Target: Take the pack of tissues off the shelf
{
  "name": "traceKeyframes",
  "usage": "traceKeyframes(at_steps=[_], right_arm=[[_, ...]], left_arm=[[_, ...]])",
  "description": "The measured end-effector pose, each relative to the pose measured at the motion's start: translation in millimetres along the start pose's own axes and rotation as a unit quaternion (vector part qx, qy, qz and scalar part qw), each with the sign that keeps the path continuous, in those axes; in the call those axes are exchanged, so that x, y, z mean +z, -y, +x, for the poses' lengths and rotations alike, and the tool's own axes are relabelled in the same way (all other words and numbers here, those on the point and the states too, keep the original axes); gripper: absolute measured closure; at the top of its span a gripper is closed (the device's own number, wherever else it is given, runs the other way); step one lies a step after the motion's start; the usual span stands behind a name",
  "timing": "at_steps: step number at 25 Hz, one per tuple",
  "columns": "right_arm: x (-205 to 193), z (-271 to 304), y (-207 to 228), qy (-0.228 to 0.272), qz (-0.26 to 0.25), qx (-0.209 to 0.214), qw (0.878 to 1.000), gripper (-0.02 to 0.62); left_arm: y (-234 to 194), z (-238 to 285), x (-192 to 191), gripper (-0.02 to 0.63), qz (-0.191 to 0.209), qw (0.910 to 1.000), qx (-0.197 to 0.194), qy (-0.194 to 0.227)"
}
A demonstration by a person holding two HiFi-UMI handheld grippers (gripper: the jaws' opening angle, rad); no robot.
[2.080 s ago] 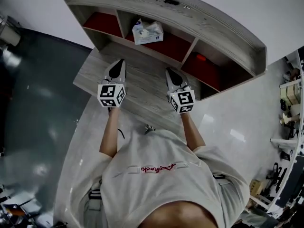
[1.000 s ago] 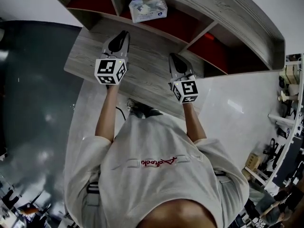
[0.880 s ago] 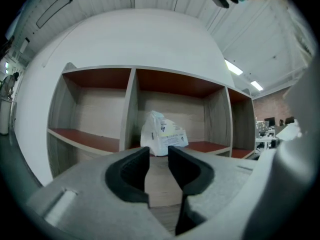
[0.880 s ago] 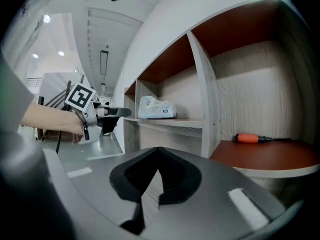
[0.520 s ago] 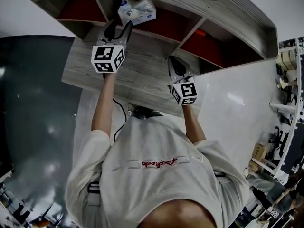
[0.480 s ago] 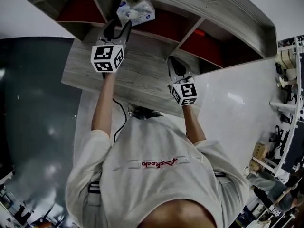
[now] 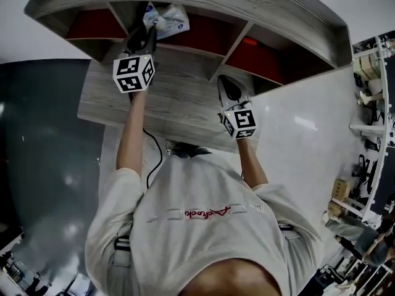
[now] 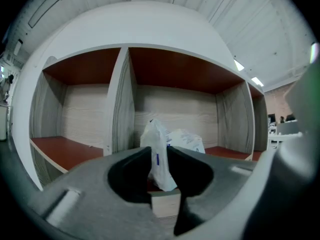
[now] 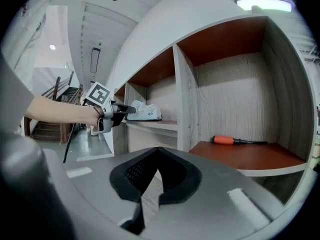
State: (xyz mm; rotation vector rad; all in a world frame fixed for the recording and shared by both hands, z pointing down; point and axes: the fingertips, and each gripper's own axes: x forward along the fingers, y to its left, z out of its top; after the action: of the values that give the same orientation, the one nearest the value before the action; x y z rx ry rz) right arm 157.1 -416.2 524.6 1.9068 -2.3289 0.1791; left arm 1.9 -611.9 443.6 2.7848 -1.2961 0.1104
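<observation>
The pack of tissues (image 7: 170, 18), white crinkled plastic with blue print, lies in the shelf's (image 7: 259, 2) middle compartment. My left gripper (image 7: 148, 28) reaches into that compartment at the pack's near end. In the left gripper view the pack's gathered plastic end (image 8: 157, 156) stands between the jaws of the left gripper (image 8: 159, 153), which are closing and pinch it. My right gripper (image 7: 223, 81) hangs over the wooden desk (image 7: 179, 103), apart from the pack, shut with nothing in it (image 9: 159, 150). From the right gripper view, the left gripper (image 9: 126, 110) meets the pack (image 9: 146, 112).
An orange-handled screwdriver (image 9: 226, 140) lies in the right compartment (image 7: 249, 41). Upright dividers (image 8: 119, 109) wall the middle compartment on both sides. The left compartment's red floor (image 8: 65, 151) is bare. A cable (image 7: 151, 159) trails from my left arm.
My left gripper has gone forward off the desk into the middle compartment, and its jaws have opened and come in round the pack's near end. The right gripper has barely moved.
</observation>
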Motion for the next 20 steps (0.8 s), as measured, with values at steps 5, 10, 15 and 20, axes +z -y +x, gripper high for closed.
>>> traceKeyframes(at_steps=[5,10,15,20], right_arm=[[1.1,2.5,0.8,0.0,-0.002,0.002,1.0,0.589],[3.7,4.2,-1.0,0.003,-0.003,0.007,1.0,0.589],[6.4,6.9,-1.6,0.007,-0.002,0.012,1.0,0.589],[11.9,12.0,-12.5,0.015,-0.002,0.031,0.999,0.588]], left_arm=[[-7.1,1.9,-6.2,0.595,0.003,0.9998,0.015,-0.009],[-7.2,-1.3,-2.9,0.604,0.001,0.9999,0.015,0.002],[-9.4,-12.7,5.4,0.604,-0.002,0.9996,0.02,0.02],[-8.7,-36.5,14.3,0.604,-0.002,0.9989,0.025,0.039]])
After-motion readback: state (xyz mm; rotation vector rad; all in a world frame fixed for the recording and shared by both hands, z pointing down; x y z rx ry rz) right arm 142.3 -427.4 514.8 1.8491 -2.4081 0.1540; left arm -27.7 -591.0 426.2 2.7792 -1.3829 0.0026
